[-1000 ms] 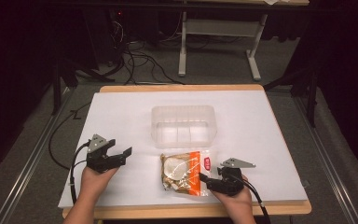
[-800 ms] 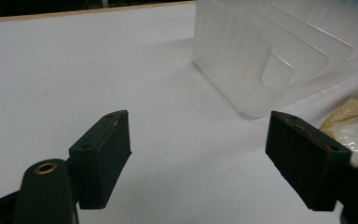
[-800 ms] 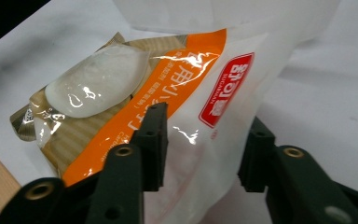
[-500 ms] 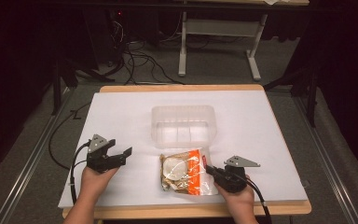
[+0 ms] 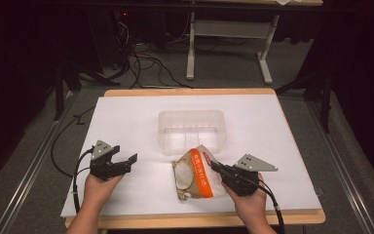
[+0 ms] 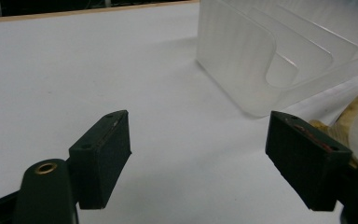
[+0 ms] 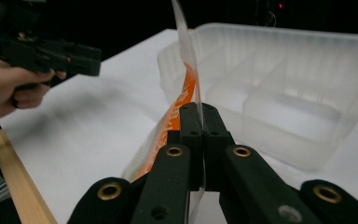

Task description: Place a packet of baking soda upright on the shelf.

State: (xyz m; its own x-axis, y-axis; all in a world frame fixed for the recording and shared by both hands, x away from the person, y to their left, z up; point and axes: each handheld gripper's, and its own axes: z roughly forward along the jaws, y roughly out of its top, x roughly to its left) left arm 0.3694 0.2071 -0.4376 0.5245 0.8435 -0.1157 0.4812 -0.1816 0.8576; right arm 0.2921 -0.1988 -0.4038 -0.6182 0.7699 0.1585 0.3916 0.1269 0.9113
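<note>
Two grippers are at work over the white table (image 5: 126, 117), and the job in hand looks like moving a snack bag (image 5: 197, 176) into the clear plastic container (image 5: 191, 130) just behind it. The right gripper (image 5: 215, 167), at lower right of the high view, has just been closing its jaws and is now clamped on the bag's clear edge; the right gripper view shows the film (image 7: 186, 60) pinched flat between the two black jaws and rising above them. The bag sits at lower centre of the high view, tilted up on its gripped side, its far corner close to the container's near wall.

The left gripper (image 5: 132, 160), at lower left, holds nothing. Its jaws stand wide apart over bare table, with the container at the upper right of its own view.

The bag seems light and soft: thin, glossy film that will sag and swing from a single pinch, with pale, probably brittle pieces inside. The flat seam at the edge is the sensible place to hold, since squeezing the filled middle could crush the contents, and smooth film may slip if the pinch is shallow.
</note>
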